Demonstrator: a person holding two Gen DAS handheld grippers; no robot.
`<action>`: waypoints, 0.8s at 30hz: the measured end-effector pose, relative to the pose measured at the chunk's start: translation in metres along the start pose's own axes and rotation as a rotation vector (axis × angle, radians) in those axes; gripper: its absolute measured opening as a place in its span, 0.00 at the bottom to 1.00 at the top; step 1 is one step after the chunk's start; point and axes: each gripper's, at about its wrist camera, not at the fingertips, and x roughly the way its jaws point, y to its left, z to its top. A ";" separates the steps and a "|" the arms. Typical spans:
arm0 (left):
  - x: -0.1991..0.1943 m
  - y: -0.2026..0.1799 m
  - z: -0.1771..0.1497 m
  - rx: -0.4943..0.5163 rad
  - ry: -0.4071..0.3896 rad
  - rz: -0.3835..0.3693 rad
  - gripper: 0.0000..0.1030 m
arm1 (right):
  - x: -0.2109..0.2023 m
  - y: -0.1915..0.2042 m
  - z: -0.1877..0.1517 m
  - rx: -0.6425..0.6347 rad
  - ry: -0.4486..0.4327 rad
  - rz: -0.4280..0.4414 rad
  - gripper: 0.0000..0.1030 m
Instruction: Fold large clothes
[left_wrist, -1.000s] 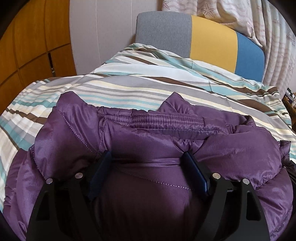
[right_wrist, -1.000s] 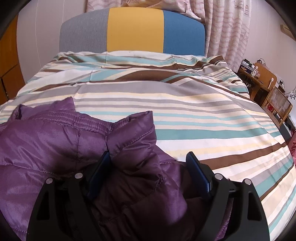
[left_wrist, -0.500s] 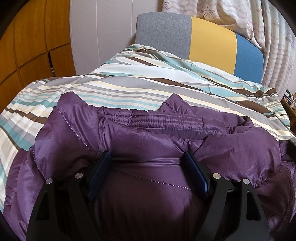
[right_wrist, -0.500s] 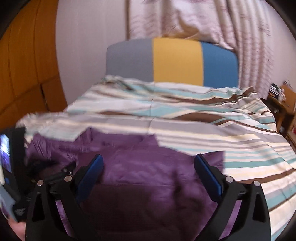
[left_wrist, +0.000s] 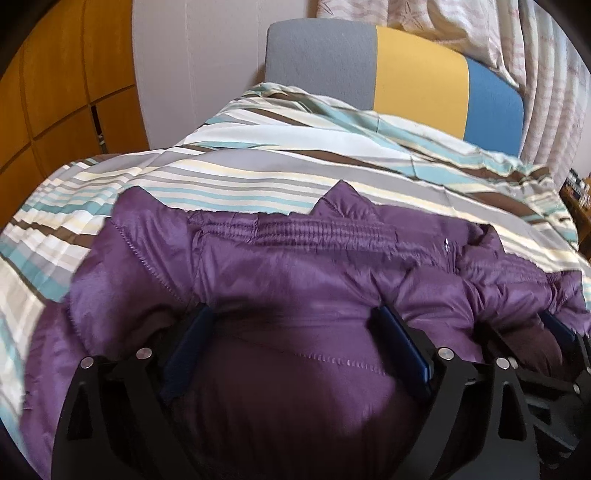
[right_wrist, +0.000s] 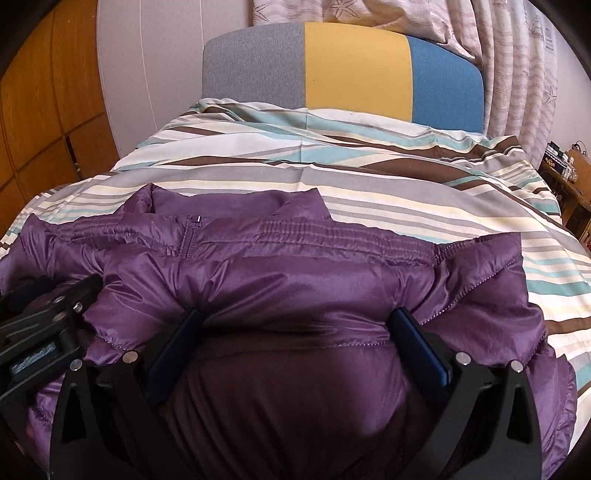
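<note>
- Here, a purple puffer jacket (right_wrist: 295, 280) lies bunched on the striped duvet (right_wrist: 369, 177) of a bed, at the near end, well apart from the headboard (right_wrist: 354, 70).
- The headboard has grey, yellow and blue panels; a patterned curtain (right_wrist: 517, 74) hangs behind it and to its right.
- Orange wooden cabinet doors (left_wrist: 55, 92) stand along the bed's left edge; a cluttered wooden side table (right_wrist: 569, 173) stands off the right edge.
- No container shows in either view, and nothing lies between the jacket and the headboard but bare duvet.
- The jacket's long axis runs across the bed, from left edge to right edge; its elastic gathered hem (right_wrist: 332, 236) and zipper end (right_wrist: 192, 236) face the headboard.
- The left claw (left_wrist: 291, 339) sits over the jacket's left part with its jaws spread wide, having just been opening; puffy fabric bulges between the blue pads (left_wrist: 402, 343), but whether they still press it I cannot tell.
- The right claw (right_wrist: 299, 339) sits over the right part just beside the left one, jaws likewise wide after just opening, with fabric mounded between them and the grip equally unclear.
- Each claw shows at the edge of the other's view.
</note>
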 end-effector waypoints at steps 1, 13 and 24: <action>-0.006 0.002 0.000 0.017 0.012 -0.011 0.89 | 0.001 0.000 0.000 0.000 0.001 0.001 0.98; -0.004 0.084 -0.017 -0.078 -0.010 0.110 0.97 | -0.002 0.001 -0.002 0.001 -0.011 0.001 0.98; 0.007 0.092 -0.021 -0.115 0.007 0.046 0.97 | -0.017 -0.006 -0.001 0.032 -0.004 0.037 0.98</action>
